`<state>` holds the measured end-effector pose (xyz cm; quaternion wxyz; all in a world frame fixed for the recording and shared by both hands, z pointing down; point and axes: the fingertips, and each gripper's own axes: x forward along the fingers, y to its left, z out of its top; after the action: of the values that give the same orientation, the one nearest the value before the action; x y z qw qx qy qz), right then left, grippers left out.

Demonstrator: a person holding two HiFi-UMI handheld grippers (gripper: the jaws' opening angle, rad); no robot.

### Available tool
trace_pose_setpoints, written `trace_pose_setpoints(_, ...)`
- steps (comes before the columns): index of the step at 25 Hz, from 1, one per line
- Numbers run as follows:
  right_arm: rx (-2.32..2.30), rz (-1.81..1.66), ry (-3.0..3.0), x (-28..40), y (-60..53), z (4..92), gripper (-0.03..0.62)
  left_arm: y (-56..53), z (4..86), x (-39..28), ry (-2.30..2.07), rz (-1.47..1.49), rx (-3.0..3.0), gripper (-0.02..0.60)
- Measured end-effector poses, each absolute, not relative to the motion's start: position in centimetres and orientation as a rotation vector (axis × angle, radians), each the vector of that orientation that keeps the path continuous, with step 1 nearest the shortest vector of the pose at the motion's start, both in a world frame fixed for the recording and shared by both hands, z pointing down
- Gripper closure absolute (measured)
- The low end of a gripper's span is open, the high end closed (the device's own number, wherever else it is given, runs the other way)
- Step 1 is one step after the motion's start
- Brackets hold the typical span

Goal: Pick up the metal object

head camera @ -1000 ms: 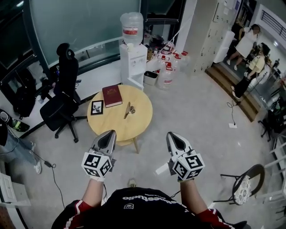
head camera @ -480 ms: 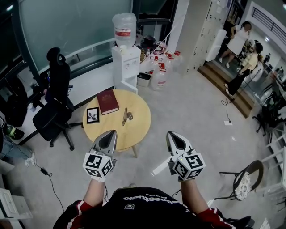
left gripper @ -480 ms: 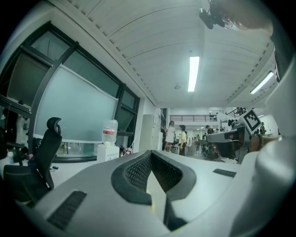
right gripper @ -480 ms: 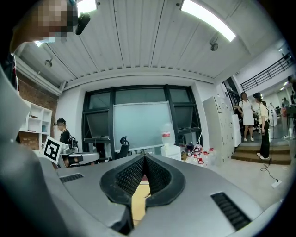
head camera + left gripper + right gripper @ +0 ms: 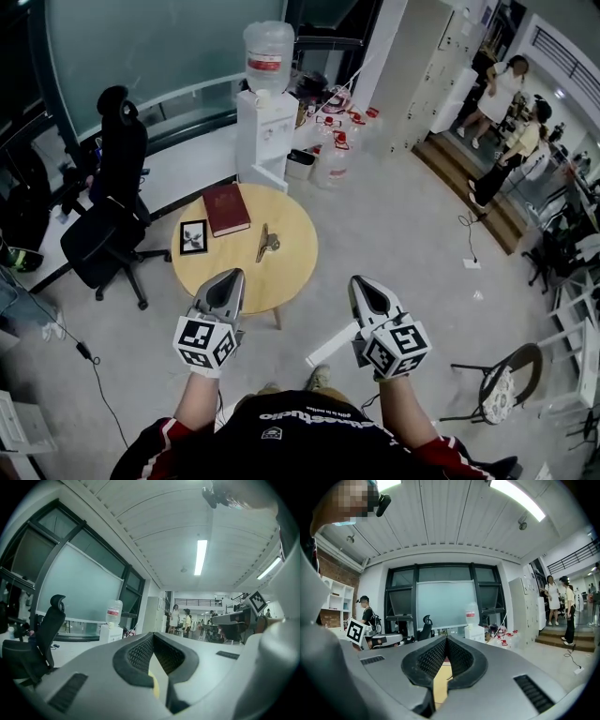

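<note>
Observing metal object (image 5: 266, 242) lying on round table (image 5: 291, 272) near red book (image 5: 228, 208), long axis running away toward water dispenser (image 5: 261, 131). Holding left gripper (image 5: 230, 277) and right gripper (image 5: 362, 282) clenched, both empty.

Red book (image 5: 226, 209) beside framed picture (image 5: 194, 236)

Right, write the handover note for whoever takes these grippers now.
Left gripper: jaws shut, empty.
Right gripper: jaws shut, empty.
Both point toward the round table from its near side and touch nothing.
Metal object: lies on the table, right of the small framed picture and near the red book.
Done: nothing picked up yet.
Left: reach in, open one gripper's jaws, close them on the metal object and lift it.
</note>
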<state>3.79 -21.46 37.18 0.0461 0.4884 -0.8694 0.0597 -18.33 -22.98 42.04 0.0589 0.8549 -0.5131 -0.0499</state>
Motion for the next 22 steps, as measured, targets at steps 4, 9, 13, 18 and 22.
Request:
trace_pose_setpoints(4,1.477,0.187,-2.657,3.6,-21.9,37.8,0.568,-23.2,42.8,-18.1,-1.549,-0.148,2.583,0.565)
trace_pose_setpoints(9,1.482,0.174,-2.677,4.2,-23.4,37.3,0.568,-24.0,42.4,-16.9,-1.547,-0.152,2.601,0.565)
trace_pose_setpoints(13,1.483,0.164,-2.703,4.5,-24.9,36.8,0.568,-25.6,41.4,-16.5,-1.554,-0.150,2.621,0.565)
trace_pose_setpoints(18,1.454,0.159,-2.729,5.3,-26.8,36.6,0.568,-27.2,40.3,-15.4,-1.557,-0.159,2.640,0.565)
trace_pose_setpoints(22,1.434,0.154,-2.756,5.4,-28.4,35.8,0.568,-28.6,39.4,-15.3,-1.589,-0.155,2.644,0.565)
